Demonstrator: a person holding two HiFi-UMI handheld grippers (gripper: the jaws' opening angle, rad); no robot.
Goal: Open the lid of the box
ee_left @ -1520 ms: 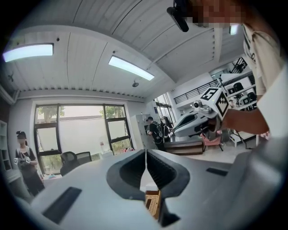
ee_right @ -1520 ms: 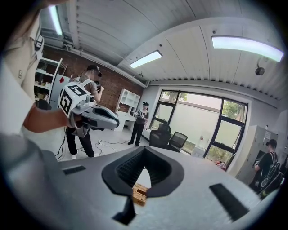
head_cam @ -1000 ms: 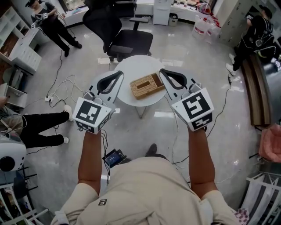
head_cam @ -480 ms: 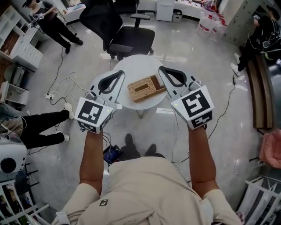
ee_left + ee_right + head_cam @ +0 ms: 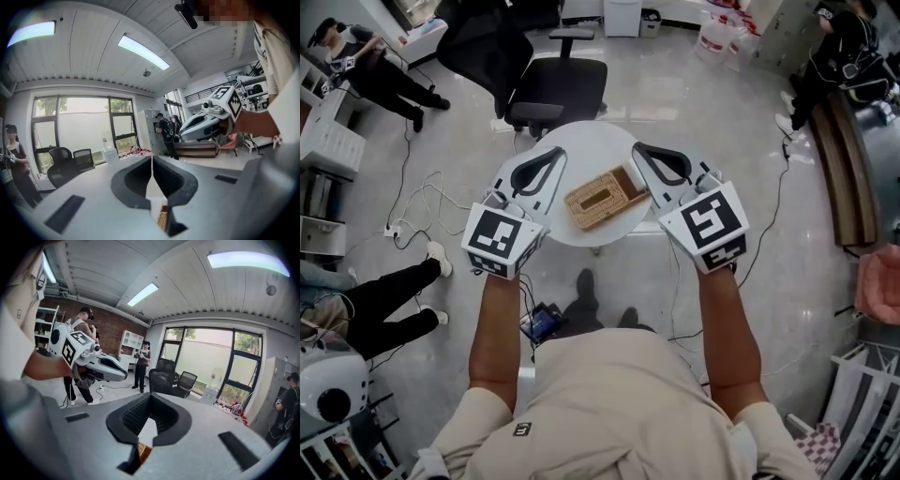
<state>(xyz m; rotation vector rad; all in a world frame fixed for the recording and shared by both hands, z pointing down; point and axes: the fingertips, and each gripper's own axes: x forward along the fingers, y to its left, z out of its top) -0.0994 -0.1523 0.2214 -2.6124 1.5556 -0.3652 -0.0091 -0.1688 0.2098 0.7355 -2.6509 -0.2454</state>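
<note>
Jaws, L: left gripper closed, tips meet along a thin seam in the left gripper view; nothing held.
Jaws, R: right gripper also closed, tips together in the right gripper view; nothing held.
Box: woven box, tan, oblong slot in its top, lying at a slant near the middle of the table. Can't tell whether the lid is fully seated.
Box vs grippers: sits btwn the two; L gripper apart from it on its L side, R gripper close to its R end, contact not clear.
Box in gripper views: only a sliver low down, seen thru the gap behind each pair of jaws.
Table: round white table; both gripper tips over it, one each side.
Marker cubes: L cube and R cube over the floor, nearer the person than the table.
Arms: bare forearms, beige shirt.
Chair: black office chair just beyond the table.
Floor: glossy grey; loose cables to the L.
Others: a person top L, another top R, dark-trousered legs at L edge.
</note>
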